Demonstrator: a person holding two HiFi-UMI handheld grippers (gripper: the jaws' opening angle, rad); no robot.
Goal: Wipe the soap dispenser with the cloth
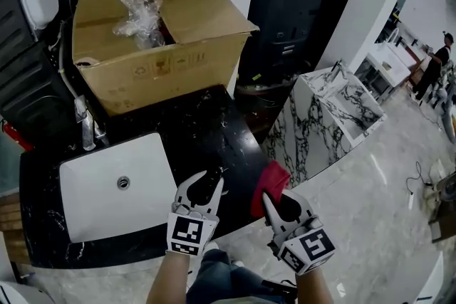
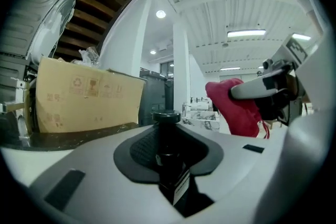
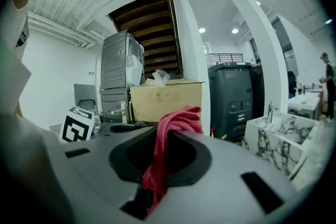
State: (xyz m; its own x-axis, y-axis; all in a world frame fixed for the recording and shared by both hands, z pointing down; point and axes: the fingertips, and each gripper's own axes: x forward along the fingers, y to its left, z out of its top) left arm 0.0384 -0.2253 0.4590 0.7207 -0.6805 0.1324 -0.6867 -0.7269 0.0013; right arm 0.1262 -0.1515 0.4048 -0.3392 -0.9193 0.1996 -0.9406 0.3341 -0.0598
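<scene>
Black stone counter (image 1: 206,117) with a white sink (image 1: 100,189) set in at its left and a faucet (image 1: 85,126) behind the sink; a cardboard box (image 1: 164,32) stands along the back edge. Left gripper (image 1: 203,181), near the front edge just right of the sink: jaws clamped on the black soap dispenser (image 2: 168,149), upright between them. Right gripper (image 1: 278,197), just off the counter's front right corner: jaws closed on a red cloth (image 1: 269,181), bunched beyond the tips, near the dispenser but apart from it. Marble basin unit (image 1: 335,110) stands further right on the floor.
</scene>
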